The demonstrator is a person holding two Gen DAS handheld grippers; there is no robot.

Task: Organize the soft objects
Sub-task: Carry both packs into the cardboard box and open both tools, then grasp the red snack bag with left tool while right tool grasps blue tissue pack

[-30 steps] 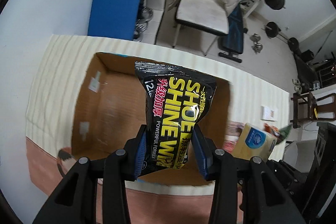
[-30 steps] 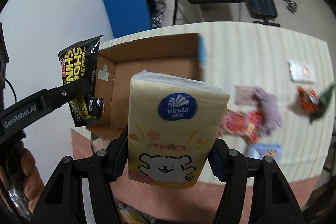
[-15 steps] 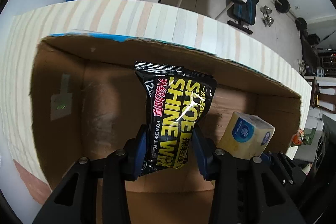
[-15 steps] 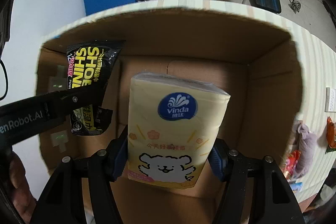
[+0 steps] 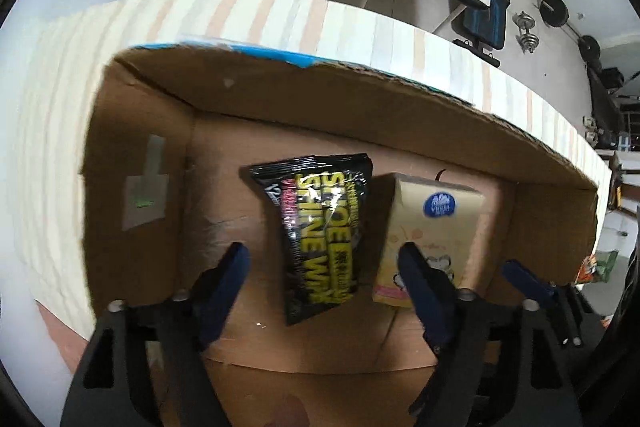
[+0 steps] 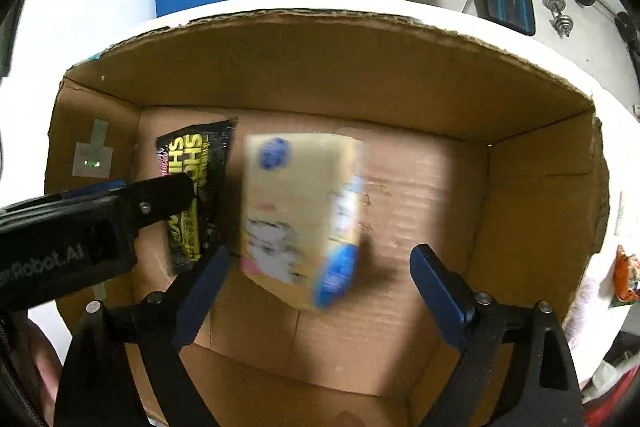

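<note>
Tissue pack (image 6: 298, 215) & black wipes pouch (image 5: 320, 235) in cardboard box (image 5: 360, 99) on striped table (image 5: 240, 15), gym room; both lie loose between opening jaws of right gripper (image 6: 320, 283) & left gripper (image 5: 324, 275), released.

The tissue pack (image 6: 298, 215) is smeared by motion blur so its print cannot be read, and the shoe-wipe packet (image 6: 196, 163) is partly hidden behind the left gripper (image 6: 120, 203).

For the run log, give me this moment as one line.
left gripper: opening, wipes pack loose | right gripper: opening, tissue pack loose | both packs in box
</note>
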